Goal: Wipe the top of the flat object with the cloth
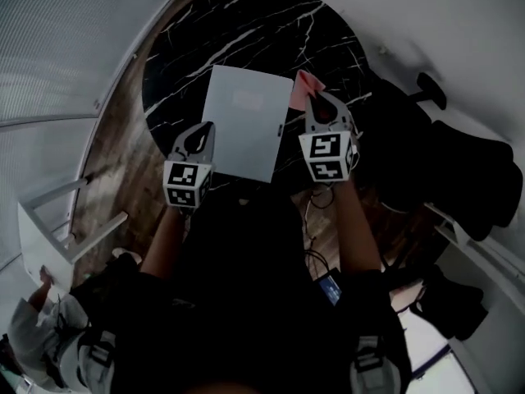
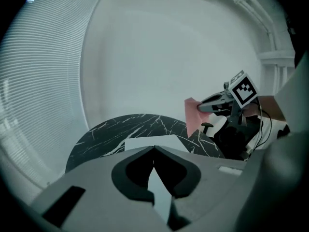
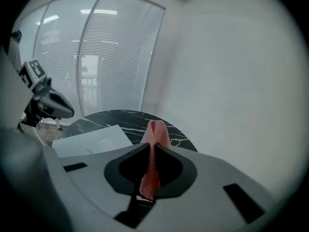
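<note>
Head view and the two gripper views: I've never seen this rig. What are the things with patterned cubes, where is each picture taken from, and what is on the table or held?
There is no robot here. A person holds a two-jaw gripper in each hand, and the patterned cubes are part of those grippers. The head view looks down from a camera on the person's head. The other two views come from cameras riding on each gripper, looking along its jaws. A white flat object lies on the round black marble table. The right gripper is shut on a pink cloth, beside the object's far right corner. The left gripper has its jaws together at the object's left edge.
</note>
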Action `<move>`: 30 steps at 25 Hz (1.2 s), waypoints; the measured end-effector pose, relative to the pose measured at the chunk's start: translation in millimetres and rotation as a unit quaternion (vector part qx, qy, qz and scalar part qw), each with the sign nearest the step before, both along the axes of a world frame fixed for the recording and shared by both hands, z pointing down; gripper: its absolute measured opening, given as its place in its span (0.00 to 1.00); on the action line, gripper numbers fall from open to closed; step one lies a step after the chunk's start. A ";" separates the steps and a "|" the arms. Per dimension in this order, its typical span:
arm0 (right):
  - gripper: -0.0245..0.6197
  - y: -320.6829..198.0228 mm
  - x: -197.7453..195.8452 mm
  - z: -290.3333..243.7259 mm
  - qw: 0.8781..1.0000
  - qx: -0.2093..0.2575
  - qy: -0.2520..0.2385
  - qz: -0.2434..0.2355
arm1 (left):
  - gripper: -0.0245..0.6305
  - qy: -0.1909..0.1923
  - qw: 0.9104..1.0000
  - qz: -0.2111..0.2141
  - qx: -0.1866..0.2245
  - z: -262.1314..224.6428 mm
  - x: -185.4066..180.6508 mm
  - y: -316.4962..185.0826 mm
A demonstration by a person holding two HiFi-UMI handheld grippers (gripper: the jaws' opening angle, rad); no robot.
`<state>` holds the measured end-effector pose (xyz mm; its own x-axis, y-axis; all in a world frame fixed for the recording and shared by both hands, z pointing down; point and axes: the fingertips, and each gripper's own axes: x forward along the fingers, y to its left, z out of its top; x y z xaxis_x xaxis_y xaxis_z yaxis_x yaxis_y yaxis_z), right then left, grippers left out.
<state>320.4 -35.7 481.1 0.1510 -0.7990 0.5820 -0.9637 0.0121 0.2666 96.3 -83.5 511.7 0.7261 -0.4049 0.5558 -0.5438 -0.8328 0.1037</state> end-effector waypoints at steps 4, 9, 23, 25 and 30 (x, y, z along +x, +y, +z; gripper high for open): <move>0.06 -26.9 12.9 28.0 0.998 -0.023 -0.032 -0.044 | 0.04 -0.022 0.998 -0.051 -0.011 18.8 -8.5 11.2; 0.06 -49.7 9.3 57.5 0.992 -0.062 -0.042 -0.098 | 0.04 -0.035 0.994 -0.097 -0.037 36.7 -19.2 26.5; 0.07 -79.1 -5.3 158.5 0.981 -0.145 0.000 -0.132 | 0.04 -0.035 0.984 -0.144 -0.100 77.4 -19.2 30.6; 0.07 -80.5 -4.5 162.6 0.981 -0.145 -0.006 -0.129 | 0.04 -0.036 0.983 -0.146 -0.102 80.1 -22.0 29.4; 0.07 -78.9 -6.0 162.1 0.982 -0.140 -0.015 -0.121 | 0.04 -0.034 0.982 -0.152 -0.110 83.3 -29.7 24.8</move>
<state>314.4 -114.6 643.2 -0.0450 -0.6165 0.7861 -0.9308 0.3116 0.1912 66.6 -58.7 595.0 0.5488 -0.4623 0.6965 -0.7755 -0.5927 0.2176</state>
